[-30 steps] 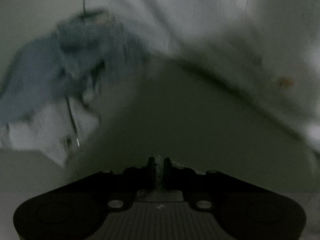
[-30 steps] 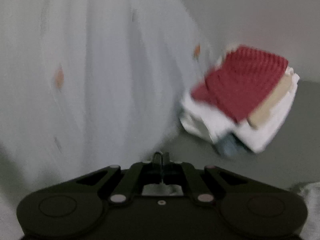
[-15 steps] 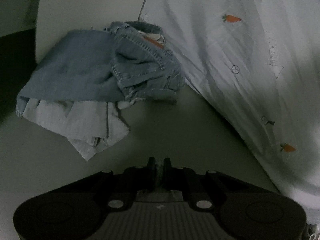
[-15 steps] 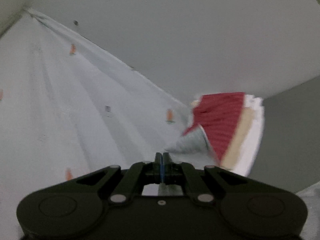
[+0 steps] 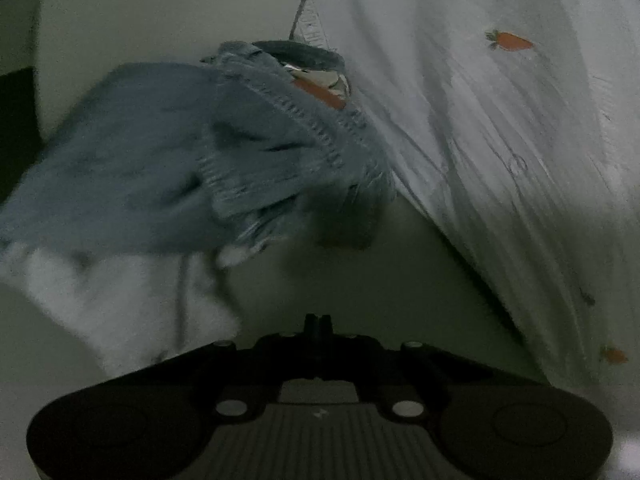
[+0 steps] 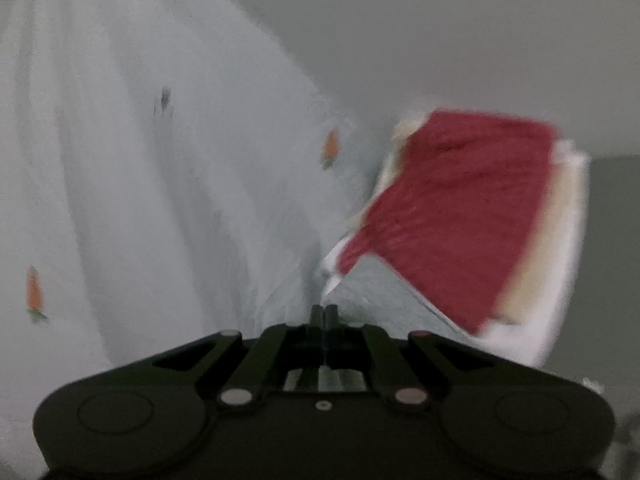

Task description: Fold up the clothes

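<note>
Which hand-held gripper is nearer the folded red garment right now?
Right. The right hand-held gripper sits just below-left of the red garment; the left hand-held gripper faces the denim pile, red garment not in its view.

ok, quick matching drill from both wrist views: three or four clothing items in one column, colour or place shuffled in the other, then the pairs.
Items:
1. carrot-print garment
2. denim jeans
3. top of the folded stack
4. cloth under the jeans

Descriptions:
A. dark red
B. pale, small orange motifs
C. blue, crumpled heap
D. white, lowest in the left-hand pile

Pairs: 1-B, 2-C, 3-A, 4-D
</note>
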`<action>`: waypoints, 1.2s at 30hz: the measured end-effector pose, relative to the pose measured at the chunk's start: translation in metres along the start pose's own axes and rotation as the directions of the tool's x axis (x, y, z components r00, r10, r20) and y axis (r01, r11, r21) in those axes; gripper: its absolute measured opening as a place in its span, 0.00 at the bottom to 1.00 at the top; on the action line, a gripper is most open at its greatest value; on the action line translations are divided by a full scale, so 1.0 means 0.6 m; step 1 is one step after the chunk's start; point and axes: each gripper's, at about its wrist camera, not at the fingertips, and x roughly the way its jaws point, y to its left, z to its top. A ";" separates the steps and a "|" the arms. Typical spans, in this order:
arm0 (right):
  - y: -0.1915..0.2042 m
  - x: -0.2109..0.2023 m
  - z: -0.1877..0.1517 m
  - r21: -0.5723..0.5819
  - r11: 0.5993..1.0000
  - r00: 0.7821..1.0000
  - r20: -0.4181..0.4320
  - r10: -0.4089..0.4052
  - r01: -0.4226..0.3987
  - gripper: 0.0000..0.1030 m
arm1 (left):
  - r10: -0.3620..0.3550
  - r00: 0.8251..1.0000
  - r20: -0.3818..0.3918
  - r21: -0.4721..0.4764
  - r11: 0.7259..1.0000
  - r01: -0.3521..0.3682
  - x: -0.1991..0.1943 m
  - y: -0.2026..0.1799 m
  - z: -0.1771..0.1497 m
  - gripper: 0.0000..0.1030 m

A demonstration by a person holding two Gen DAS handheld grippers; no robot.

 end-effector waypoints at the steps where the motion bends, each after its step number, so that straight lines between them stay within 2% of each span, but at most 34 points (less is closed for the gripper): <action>1: 0.015 0.036 -0.006 -0.004 1.000 1.000 -0.013 0.004 -0.004 0.00 | 0.008 1.000 -0.006 0.004 1.000 -0.008 0.016 -0.012 0.007 0.00; 3: 0.044 0.109 -0.018 -0.011 1.000 0.999 -0.040 0.012 -0.012 0.01 | -0.004 1.000 -0.022 0.046 0.999 0.005 0.038 -0.039 0.013 0.00; 4: 0.057 0.140 -0.024 -0.017 1.000 0.999 -0.053 0.008 -0.008 0.07 | -0.012 0.999 -0.033 0.085 0.996 0.015 0.041 -0.052 0.007 0.00; 7: 0.074 0.183 -0.047 -0.064 0.997 0.995 -0.087 -0.038 0.033 0.38 | -0.027 0.998 -0.061 0.203 0.978 0.039 0.043 -0.081 -0.015 0.03; 8: 0.074 0.179 -0.058 -0.097 0.995 0.995 -0.088 -0.043 0.035 0.41 | -0.017 0.997 -0.077 0.234 0.972 0.034 0.040 -0.081 -0.029 0.09; 9: 0.074 0.173 -0.071 -0.136 0.990 0.995 -0.093 -0.046 0.033 0.41 | -0.005 0.996 -0.094 0.263 0.964 0.030 0.037 -0.079 -0.043 0.15; 10: 0.071 0.163 -0.086 -0.184 0.983 0.993 -0.113 -0.046 0.024 0.41 | 0.006 0.993 -0.115 0.269 0.963 0.025 0.034 -0.072 -0.056 0.17; 13: 0.042 0.120 -0.143 -0.268 0.963 0.978 -0.208 -0.028 -0.029 0.39 | 0.020 0.983 -0.185 0.224 0.974 0.023 0.020 -0.037 -0.090 0.21; 14: 0.028 0.104 -0.162 -0.266 0.963 0.970 -0.243 -0.017 -0.050 0.37 | 0.017 0.980 -0.200 0.188 0.982 0.021 0.012 -0.022 -0.099 0.27; 15: 0.014 0.088 -0.180 -0.243 0.968 0.960 -0.278 -0.004 -0.066 0.36 | 0.014 0.977 -0.214 0.153 0.988 0.020 0.004 -0.007 -0.108 0.32; 17: -0.015 0.056 -0.217 -0.173 0.981 0.939 -0.343 0.029 -0.093 0.31 | 0.004 0.974 -0.227 0.100 0.995 0.019 -0.016 0.018 -0.124 0.35; 20: -0.049 0.011 -0.274 -0.047 0.992 0.905 -0.416 0.088 -0.118 0.23 | 0.005 0.972 -0.235 0.070 0.997 0.012 -0.043 0.039 -0.144 0.41; 23: -0.069 -0.025 -0.327 0.084 0.988 0.876 -0.457 0.155 -0.131 0.16 | -0.015 0.970 -0.244 0.040 0.999 0.025 -0.057 0.052 -0.155 0.45; 25: -0.072 -0.041 -0.362 0.156 0.978 0.851 -0.487 0.198 -0.138 0.16 | -0.023 0.967 -0.253 0.022 0.999 0.030 -0.061 0.057 -0.161 0.48; 29: -0.045 -0.063 -0.423 0.154 0.976 0.781 -0.586 0.215 -0.153 0.16 | -0.032 0.966 -0.258 -0.002 0.999 0.032 -0.065 0.064 -0.167 0.49; 36: -0.027 -0.074 -0.481 0.162 0.981 0.708 -0.680 0.190 -0.107 0.17 | -0.087 0.951 -0.297 -0.097 0.993 0.061 -0.068 0.084 -0.182 0.50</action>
